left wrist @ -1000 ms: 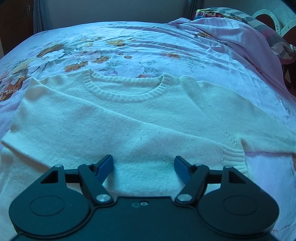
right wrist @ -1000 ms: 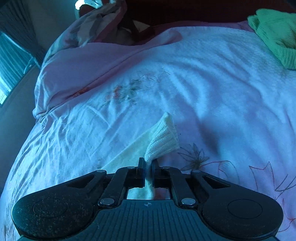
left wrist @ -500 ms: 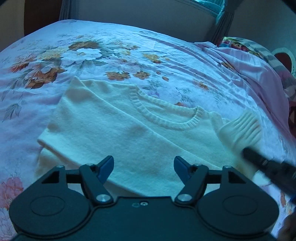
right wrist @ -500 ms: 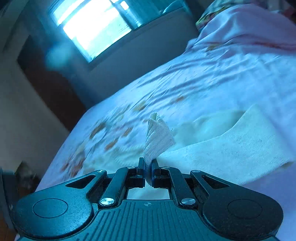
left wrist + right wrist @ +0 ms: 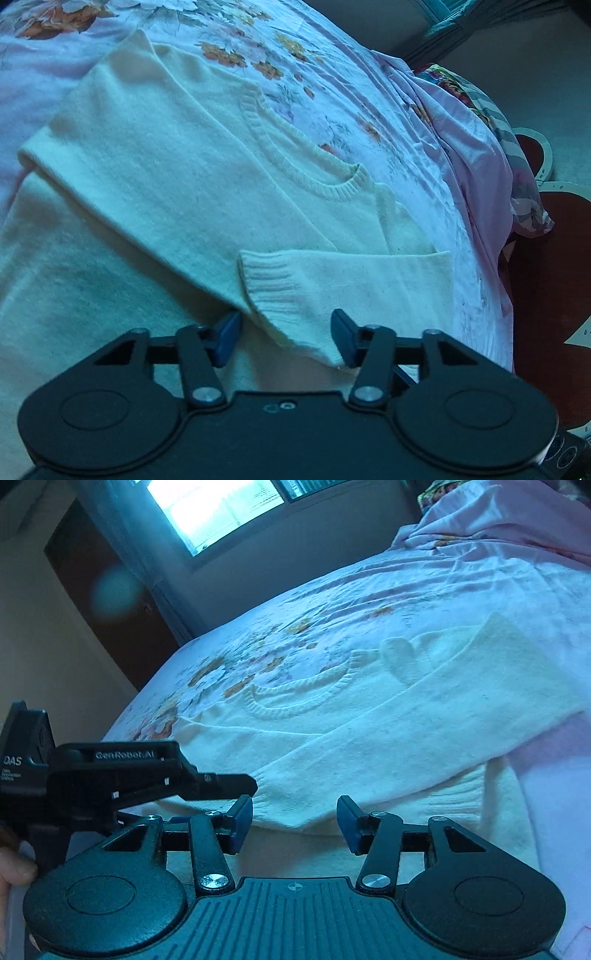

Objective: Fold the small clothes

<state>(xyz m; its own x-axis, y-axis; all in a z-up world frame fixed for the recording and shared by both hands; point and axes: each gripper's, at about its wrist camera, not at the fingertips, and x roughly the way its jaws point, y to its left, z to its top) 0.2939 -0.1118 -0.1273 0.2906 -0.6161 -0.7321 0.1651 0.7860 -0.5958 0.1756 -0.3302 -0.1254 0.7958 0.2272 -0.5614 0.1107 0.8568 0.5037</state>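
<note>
A cream knit sweater [image 5: 177, 173] lies flat on the floral bedspread [image 5: 332, 74], collar [image 5: 295, 166] away from me. Both sleeves are folded across its chest; the right sleeve's ribbed cuff [image 5: 269, 280] lies on top near the middle. My left gripper [image 5: 286, 334] is open and empty, low over the crossed sleeves. My right gripper [image 5: 294, 825] is open and empty just above the sweater [image 5: 369, 716] near the cuff. The left gripper's body [image 5: 110, 775] shows at the left of the right wrist view.
A pink quilt [image 5: 480, 155] is bunched along the bed's right side, with a patterned pillow [image 5: 461, 85] beyond it. The bed edge drops to a dark red floor [image 5: 546, 277] on the right. A window [image 5: 214, 506] and dark door [image 5: 103, 590] stand past the bed.
My right gripper carried the right sleeve cuff across the sweater's chest, laid it down and opened. My left gripper moved closer over the sweater and stayed open.
</note>
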